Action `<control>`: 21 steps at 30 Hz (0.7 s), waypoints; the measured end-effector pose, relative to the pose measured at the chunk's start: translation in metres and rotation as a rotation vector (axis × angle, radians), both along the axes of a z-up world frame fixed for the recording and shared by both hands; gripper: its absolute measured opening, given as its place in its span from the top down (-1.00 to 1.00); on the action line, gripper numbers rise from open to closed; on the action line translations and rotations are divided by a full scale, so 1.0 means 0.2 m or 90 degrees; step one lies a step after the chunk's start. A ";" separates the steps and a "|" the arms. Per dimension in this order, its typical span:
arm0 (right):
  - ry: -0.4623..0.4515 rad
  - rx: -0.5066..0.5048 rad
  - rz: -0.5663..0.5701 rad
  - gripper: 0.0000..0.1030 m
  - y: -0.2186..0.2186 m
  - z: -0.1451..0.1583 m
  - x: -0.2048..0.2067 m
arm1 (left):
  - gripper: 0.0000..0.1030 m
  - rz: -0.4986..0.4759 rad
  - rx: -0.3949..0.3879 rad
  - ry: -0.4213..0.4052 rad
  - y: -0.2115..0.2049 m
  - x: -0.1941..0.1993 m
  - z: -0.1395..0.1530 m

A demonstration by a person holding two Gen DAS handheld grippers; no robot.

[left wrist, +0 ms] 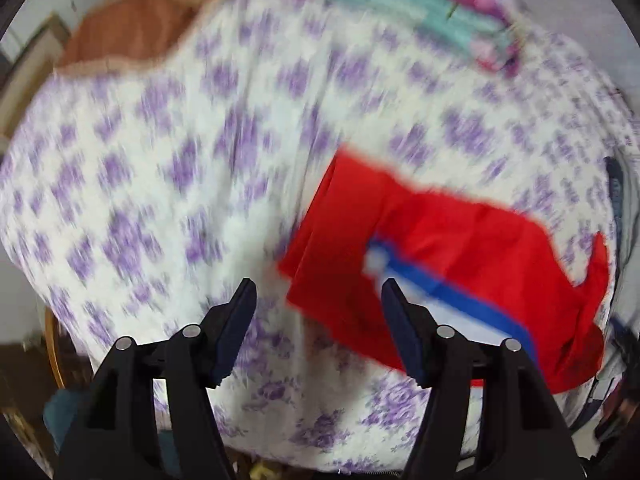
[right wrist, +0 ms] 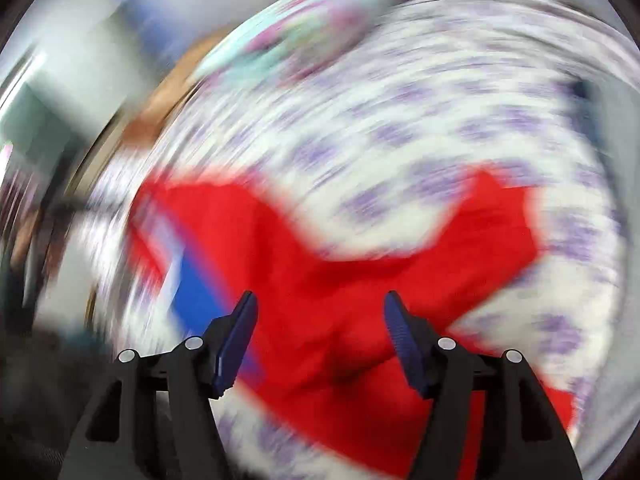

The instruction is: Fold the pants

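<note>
Red pants (left wrist: pixel 452 248) with a blue and white side stripe (left wrist: pixel 460 300) lie loosely spread on a bed sheet (left wrist: pixel 160 160) with purple flowers. My left gripper (left wrist: pixel 318 292) is open and empty, hovering over the pants' left edge. In the right wrist view the red pants (right wrist: pixel 320 280) fill the middle, with the blue and white stripe (right wrist: pixel 192 288) at the left. My right gripper (right wrist: pixel 320 304) is open and empty above the pants. Both views are motion blurred.
A teal and pink cloth (left wrist: pixel 440 0) lies at the far side of the bed, also seen in the right wrist view (right wrist: pixel 288 44). A brown wooden headboard (left wrist: pixel 132 28) stands at the far left. The bed edge (left wrist: pixel 60 320) drops off at lower left.
</note>
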State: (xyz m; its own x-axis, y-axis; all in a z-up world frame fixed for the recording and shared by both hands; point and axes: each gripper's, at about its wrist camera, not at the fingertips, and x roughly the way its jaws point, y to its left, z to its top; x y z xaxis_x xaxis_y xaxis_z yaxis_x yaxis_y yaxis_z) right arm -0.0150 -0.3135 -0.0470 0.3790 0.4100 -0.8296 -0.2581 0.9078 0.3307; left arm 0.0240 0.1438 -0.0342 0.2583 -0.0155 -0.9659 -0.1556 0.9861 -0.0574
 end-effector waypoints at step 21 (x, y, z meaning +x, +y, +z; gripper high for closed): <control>0.004 -0.221 -0.216 0.77 -0.05 -0.20 0.42 | -0.61 -0.129 0.013 0.054 -0.49 -0.05 -0.42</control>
State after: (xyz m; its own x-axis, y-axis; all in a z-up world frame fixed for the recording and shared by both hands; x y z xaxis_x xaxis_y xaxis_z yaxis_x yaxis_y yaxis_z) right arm 0.0699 -0.3238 -0.0875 0.4379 -0.0380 -0.8982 0.0734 0.9973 -0.0064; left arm 0.0137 0.0457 -0.1176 0.1699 -0.0386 -0.9847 0.0431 0.9986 -0.0318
